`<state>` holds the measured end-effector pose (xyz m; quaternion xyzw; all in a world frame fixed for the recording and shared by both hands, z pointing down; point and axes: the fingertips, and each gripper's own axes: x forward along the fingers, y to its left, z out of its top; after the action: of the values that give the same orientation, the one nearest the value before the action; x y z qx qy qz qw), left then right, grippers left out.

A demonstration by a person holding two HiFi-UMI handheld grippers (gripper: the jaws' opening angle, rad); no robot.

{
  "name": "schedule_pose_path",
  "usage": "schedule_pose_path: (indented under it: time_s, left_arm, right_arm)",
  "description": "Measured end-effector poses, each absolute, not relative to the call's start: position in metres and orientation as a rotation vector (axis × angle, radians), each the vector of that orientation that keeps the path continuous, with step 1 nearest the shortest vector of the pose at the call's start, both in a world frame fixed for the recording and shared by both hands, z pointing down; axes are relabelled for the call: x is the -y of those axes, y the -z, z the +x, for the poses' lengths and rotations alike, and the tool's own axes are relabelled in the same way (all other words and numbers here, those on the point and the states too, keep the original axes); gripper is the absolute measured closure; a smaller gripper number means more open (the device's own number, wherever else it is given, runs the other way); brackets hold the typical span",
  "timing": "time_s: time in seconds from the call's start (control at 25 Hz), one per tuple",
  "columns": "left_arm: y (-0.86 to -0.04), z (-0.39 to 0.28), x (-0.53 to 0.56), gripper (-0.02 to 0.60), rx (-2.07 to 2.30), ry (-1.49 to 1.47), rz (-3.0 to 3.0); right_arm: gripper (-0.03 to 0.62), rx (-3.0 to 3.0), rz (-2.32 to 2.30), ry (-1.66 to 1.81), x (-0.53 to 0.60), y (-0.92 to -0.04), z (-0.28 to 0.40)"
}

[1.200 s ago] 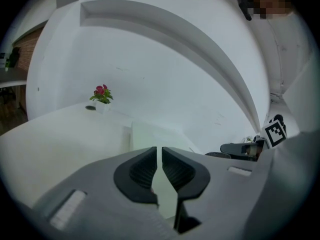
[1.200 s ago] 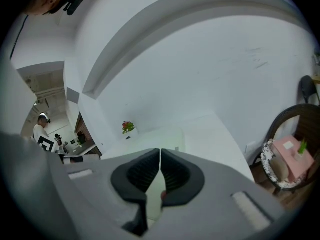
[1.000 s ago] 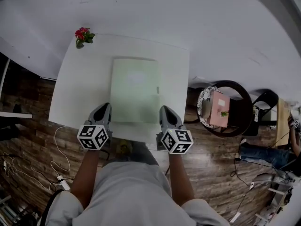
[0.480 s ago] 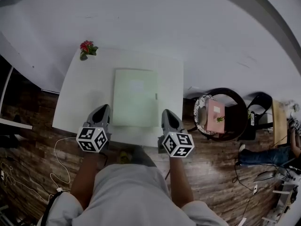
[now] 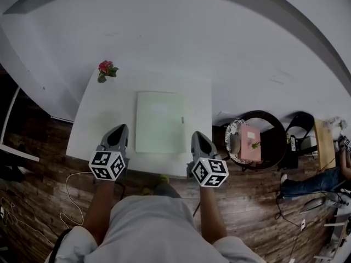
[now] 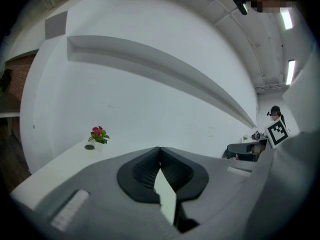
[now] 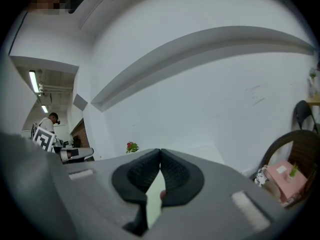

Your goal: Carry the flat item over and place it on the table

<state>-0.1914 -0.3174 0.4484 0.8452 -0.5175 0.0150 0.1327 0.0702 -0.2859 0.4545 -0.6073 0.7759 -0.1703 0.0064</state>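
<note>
1. The flat item (image 5: 159, 121), pale green, lies flush on the white desk (image 5: 96, 119), about mid-width and square to its edges, with bare desk on every side. We judge the placing done.
2. The left tool (image 5: 121, 128) and right tool (image 5: 197, 135) sit either side of the item's near corners, apart from it. Each has its jaws pressed together at the tips with nothing gripped.
3. What remains is to draw clear. We should keep both tools shut and outside the item's long edges, and pull them straight toward ourselves without dipping, so no corner gets nudged or lifted.
4. The flower (image 5: 106, 70) at the far left corner is well apart and no concern.
5. We cannot say what the item is: the small mark on its right edge is too small to read.
6. In both gripper views the tool bodies cover the item. Only a pale sliver shows below the tips, item or desk, we cannot tell which.
7. How high the tools stand over the desk's front edge is not readable.
</note>
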Motion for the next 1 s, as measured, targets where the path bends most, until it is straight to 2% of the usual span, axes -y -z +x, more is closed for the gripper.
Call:
schedule_pose_path:
  time_s: [1.0]
  left_arm:
    - [-0.392,-0.206,0.312,0.575,1.568,0.028,2.540]
  right_arm:
    - [0.591,-2.414,-1.871,0.330,0.283,-0.397,0.067]
